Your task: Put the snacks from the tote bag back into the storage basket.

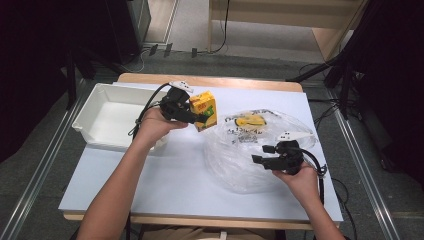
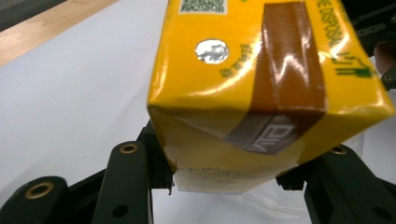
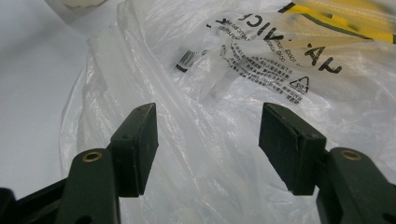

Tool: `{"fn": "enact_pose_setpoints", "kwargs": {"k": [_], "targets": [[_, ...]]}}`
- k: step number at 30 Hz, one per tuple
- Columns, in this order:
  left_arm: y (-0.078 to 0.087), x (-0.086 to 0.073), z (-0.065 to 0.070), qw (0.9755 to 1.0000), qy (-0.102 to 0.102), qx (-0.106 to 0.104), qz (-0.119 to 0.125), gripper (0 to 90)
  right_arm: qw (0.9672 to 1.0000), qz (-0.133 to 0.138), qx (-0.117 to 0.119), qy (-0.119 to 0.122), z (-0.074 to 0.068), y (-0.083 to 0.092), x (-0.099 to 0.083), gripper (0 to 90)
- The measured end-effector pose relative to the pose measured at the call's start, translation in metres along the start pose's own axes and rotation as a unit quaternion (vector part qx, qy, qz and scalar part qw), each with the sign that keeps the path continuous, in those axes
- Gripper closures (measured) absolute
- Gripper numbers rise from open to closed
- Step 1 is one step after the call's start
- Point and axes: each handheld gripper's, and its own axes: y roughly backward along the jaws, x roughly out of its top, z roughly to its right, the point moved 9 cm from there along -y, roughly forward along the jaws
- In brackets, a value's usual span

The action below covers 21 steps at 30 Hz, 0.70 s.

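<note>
A yellow drink carton [image 1: 204, 110] with a brown stripe hangs above the white table sheet, between the white bin and the plastic bag. My left gripper [image 1: 199, 116] is shut on it; in the left gripper view the carton [image 2: 261, 88] sits clamped between both jaws, its foil straw hole facing the camera. A clear plastic bag [image 1: 250, 150] with black and yellow print lies crumpled at the right of the table. My right gripper [image 1: 261, 154] hovers over the bag, open, and the bag [image 3: 210, 140] shows loose between its jaws with nothing pinched.
A white rectangular bin [image 1: 97, 131] stands at the left of the table, partly over the sheet's edge. The white sheet [image 1: 175, 180] covers most of the wooden tabletop. Dark equipment and cables surround the table on the floor.
</note>
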Motion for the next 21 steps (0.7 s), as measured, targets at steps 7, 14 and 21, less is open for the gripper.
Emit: {"fn": "enact_pose_setpoints", "kwargs": {"k": [7, 14, 21], "targets": [[0.005, -0.002, -0.007, 1.0, 0.004, 0.005, 0.001, 51.0, 1.0, -0.001, 0.001, 0.001, -0.001, -0.001, 0.0, 38.5], [0.012, -0.004, -0.016, 0.9998, 0.011, 0.014, 0.0, 51.0, 1.0, -0.002, 0.001, 0.0, 0.0, -0.001, 0.0, 38.5], [0.016, -0.005, -0.022, 0.9997, 0.015, 0.02, 0.0, 51.0, 1.0, 0.0, -0.001, 0.001, -0.001, 0.0, 0.0, 38.5]]}}
